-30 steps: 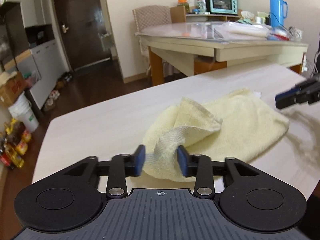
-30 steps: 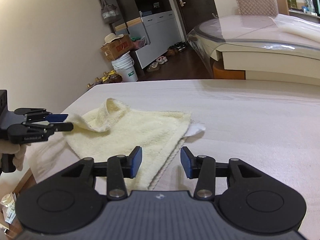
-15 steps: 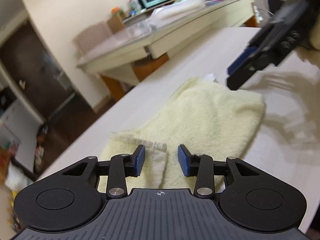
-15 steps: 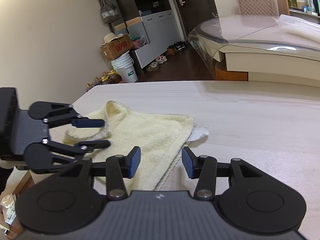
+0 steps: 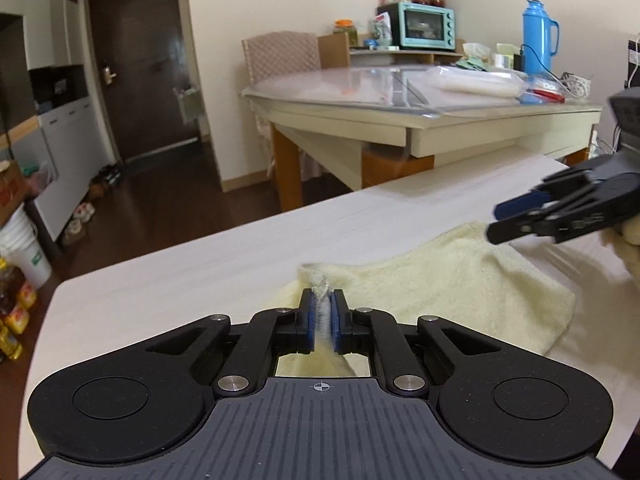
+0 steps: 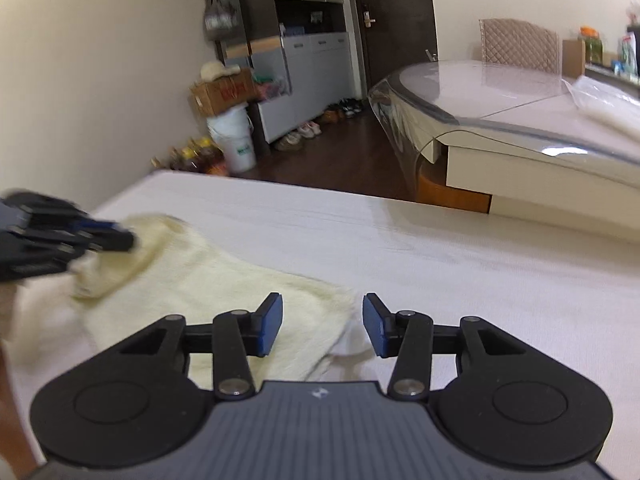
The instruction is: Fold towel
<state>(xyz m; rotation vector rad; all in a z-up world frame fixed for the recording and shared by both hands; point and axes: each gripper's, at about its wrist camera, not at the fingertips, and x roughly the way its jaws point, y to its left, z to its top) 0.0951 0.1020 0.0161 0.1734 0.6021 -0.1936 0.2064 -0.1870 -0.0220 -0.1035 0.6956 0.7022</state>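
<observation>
A pale yellow towel (image 5: 440,280) lies on the white table (image 5: 200,276), partly folded. My left gripper (image 5: 322,316) is shut on the towel's near corner, with cloth pinched between its blue pads. In the right wrist view the towel (image 6: 224,292) lies spread in front, and my right gripper (image 6: 322,322) is open and empty just above the towel's right corner. The left gripper shows blurred at the left of that view (image 6: 116,236), holding the far corner. The right gripper shows at the right of the left wrist view (image 5: 508,220).
A second table (image 5: 400,108) with a glass top stands beyond, holding a teal oven (image 5: 424,26), a blue flask (image 5: 538,36) and clutter. A chair (image 5: 280,54) stands behind it. A white bucket (image 6: 236,144), bottles and boxes sit on the dark floor.
My left gripper was open over the towel's corner and has now shut on it. My right gripper has moved forward and lower, toward the towel's right corner, still open.
</observation>
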